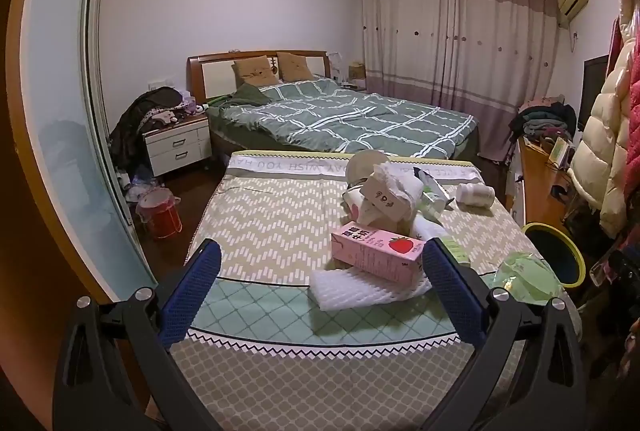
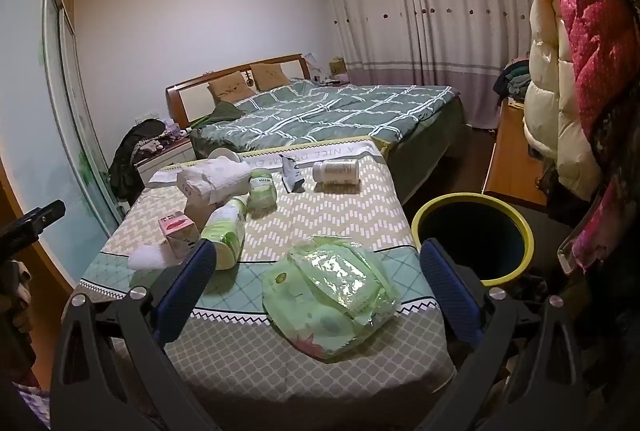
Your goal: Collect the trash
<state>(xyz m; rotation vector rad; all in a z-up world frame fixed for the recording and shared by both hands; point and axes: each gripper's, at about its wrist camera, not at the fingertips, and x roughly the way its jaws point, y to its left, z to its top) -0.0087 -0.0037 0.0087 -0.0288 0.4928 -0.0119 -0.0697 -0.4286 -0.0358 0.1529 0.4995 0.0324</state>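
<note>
Hovering above the cloth-covered desk (image 1: 256,231), left gripper (image 1: 320,279) spread wide, empty; pink strawberry milk carton (image 1: 378,251) lies between its fingers on a white foam sheet (image 1: 360,289). Right gripper (image 2: 318,273) likewise wide, empty, green plastic wrapper (image 2: 332,295) between its fingers. Beyond: crumpled tissue (image 2: 216,177), green bottle (image 2: 224,231), white pill bottle (image 2: 336,171). Yellow-rimmed bin (image 2: 472,243) just beside desk's right edge.

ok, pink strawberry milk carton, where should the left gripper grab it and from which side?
Judging by its pose, grip the pink strawberry milk carton across its narrow width, mid-body, coming from above. It lies on its side, tilted, one end propped on the white foam sheet, so its long flat faces suit the pads. The left gripper is open and already straddles it loosely; the tissue pile behind stays clear.
</note>
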